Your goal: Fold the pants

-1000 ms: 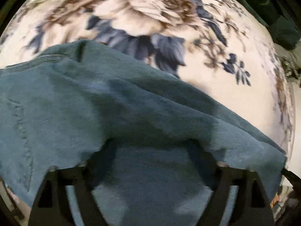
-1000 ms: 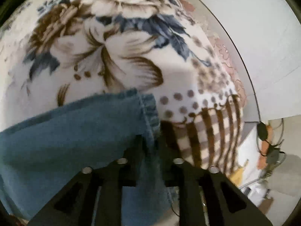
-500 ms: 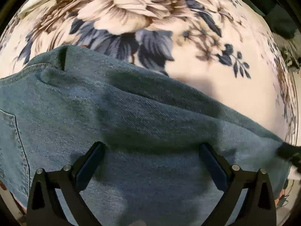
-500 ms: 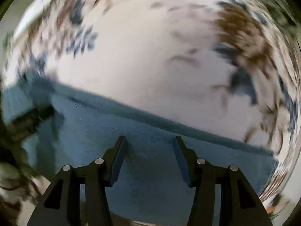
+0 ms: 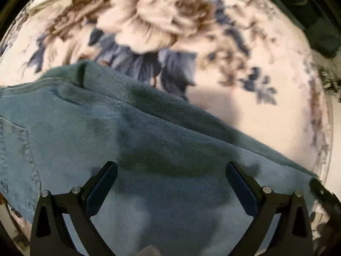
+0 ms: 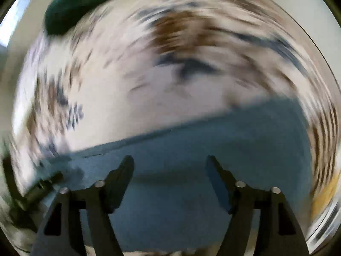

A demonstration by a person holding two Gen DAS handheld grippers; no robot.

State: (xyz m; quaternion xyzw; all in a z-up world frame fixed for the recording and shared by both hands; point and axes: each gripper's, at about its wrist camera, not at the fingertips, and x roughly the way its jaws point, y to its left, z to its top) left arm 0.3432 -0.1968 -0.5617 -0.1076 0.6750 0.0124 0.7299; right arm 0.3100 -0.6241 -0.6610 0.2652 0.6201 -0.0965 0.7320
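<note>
— How many items on show?
— One pair of blue denim pants (image 5: 132,149), one floral blanket (image 5: 223,98) beneath, one dark green cloth (image 6: 70,10).
— And claws?
— Two: left claw (image 5: 170,171), right claw (image 6: 169,165).

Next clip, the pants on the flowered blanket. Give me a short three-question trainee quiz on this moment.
1. True or false: the left tongs are clamped on the pants.
2. What do the pants lie on?
3. The right tongs' jaws are: A) opening with nothing pinched, B) shut on a hem, C) holding a hanger.

Key
1. False: they stand wide apart above the cloth.
2. A flowered blanket.
3. A.
</note>
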